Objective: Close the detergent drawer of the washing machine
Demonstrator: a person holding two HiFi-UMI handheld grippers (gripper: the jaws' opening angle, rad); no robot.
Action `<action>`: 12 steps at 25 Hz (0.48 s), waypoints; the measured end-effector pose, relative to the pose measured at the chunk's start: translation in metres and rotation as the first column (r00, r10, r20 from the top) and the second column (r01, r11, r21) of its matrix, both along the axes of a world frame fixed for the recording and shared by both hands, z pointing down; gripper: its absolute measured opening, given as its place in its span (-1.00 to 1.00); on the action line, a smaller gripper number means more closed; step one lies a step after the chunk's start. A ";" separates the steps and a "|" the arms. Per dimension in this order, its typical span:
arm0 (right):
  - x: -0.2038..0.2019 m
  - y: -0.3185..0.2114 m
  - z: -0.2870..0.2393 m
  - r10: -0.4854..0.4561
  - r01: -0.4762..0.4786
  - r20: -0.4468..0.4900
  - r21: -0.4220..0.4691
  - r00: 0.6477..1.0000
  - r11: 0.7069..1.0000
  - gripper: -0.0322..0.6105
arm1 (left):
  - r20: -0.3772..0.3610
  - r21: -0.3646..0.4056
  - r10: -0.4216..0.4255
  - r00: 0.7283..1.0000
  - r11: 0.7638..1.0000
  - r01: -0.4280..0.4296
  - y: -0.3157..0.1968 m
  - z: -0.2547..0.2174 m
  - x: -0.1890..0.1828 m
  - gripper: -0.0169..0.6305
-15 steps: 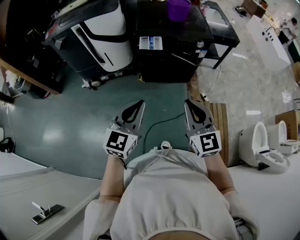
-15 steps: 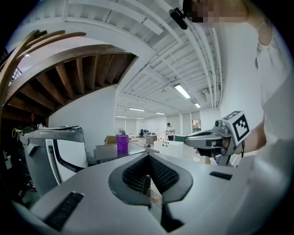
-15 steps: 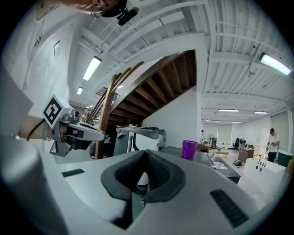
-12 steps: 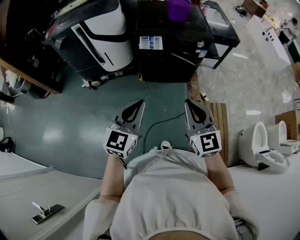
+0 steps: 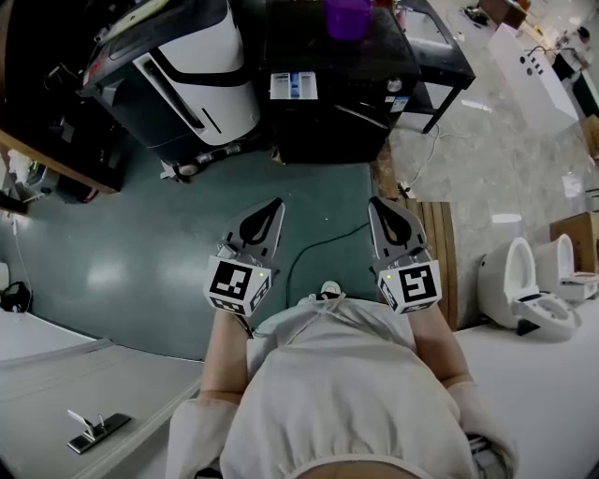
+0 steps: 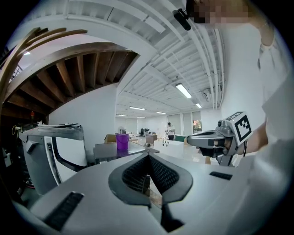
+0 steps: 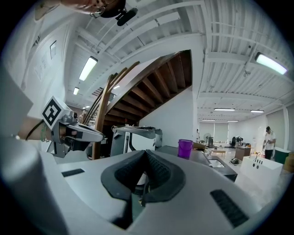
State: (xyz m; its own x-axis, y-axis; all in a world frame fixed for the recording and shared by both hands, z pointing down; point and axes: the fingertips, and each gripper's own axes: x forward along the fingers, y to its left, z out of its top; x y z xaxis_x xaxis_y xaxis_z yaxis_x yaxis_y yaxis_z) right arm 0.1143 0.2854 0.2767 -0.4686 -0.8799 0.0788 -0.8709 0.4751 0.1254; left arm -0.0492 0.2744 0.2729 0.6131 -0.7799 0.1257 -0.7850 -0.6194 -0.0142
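From the head view I have both tools held in front of the body, low over the green floor (image 5: pixel 140 243) and pointing forward. The left gripper (image 5: pixel 275 206) has its jaws brought together at the tips, with only the hollow between the pads behind them and nothing in it; its own view shows the same, with the tips meeting on bare air. The right gripper (image 5: pixel 377 206) matches it: jaws pressed together at the tips and empty. The two are level with each other and apart, and a black cable (image 5: pixel 314 247) runs along the floor between them. The washer (image 5: pixel 337 112) is the black box straight ahead, well apart from both tools. Its drawer (image 5: pixel 293 85) sticks out of the front at the upper left corner, white with blue inside, and it is plainly pulled out; neither gripper is touching it. The left gripper lines up closer to the drawer than the right one does. A purple cup (image 5: pixel 347 17) stands on top of the washer. Just left of the washer sits a white and black machine (image 5: pixel 201 70), tilted in my view. A black table (image 5: pixel 440 56) is on the washer's right side. A wooden pallet (image 5: pixel 440 253) lies by the right gripper, and toilets (image 5: pixel 524 285) stand further right.
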 end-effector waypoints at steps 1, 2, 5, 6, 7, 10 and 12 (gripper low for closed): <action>0.003 -0.001 0.001 0.004 -0.004 -0.006 -0.001 1.000 1.000 -0.89 | -0.001 -0.002 0.000 1.000 1.000 0.000 -0.003 0.001 0.003 -0.90; 0.008 -0.003 0.003 0.008 -0.008 -0.012 -0.002 1.000 1.000 -0.89 | -0.003 -0.003 0.000 1.000 1.000 0.000 -0.005 0.003 0.006 -0.90; 0.024 -0.008 0.009 0.017 -0.017 -0.011 -0.018 1.000 1.000 -0.89 | -0.006 -0.005 -0.004 1.000 1.000 0.004 -0.014 0.007 0.017 -0.90; 0.030 -0.011 0.011 0.021 -0.021 -0.008 -0.027 1.000 0.999 -0.89 | -0.004 -0.005 -0.006 1.000 1.000 0.006 -0.017 0.007 0.021 -0.90; 0.035 -0.015 0.012 0.023 -0.023 -0.006 -0.034 1.000 0.999 -0.89 | -0.003 -0.005 -0.009 1.000 1.000 0.009 -0.021 0.007 0.024 -0.90; 0.044 -0.028 0.019 0.021 -0.021 -0.008 -0.045 1.000 0.999 -0.89 | -0.002 -0.013 -0.020 1.000 1.000 0.020 -0.034 0.010 0.030 -0.90; 0.044 -0.038 0.025 0.016 -0.016 -0.006 -0.055 1.000 0.998 -0.89 | -0.003 -0.029 -0.034 0.999 0.999 0.034 -0.043 0.016 0.029 -0.90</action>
State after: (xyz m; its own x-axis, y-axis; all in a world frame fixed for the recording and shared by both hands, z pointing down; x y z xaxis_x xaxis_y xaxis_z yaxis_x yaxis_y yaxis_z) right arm 0.1587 0.2479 0.3013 -0.4542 -0.8814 0.1297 -0.8777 0.4677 0.1044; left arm -0.0205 0.2315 0.2885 0.5865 -0.7966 0.1463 -0.8058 -0.5922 0.0059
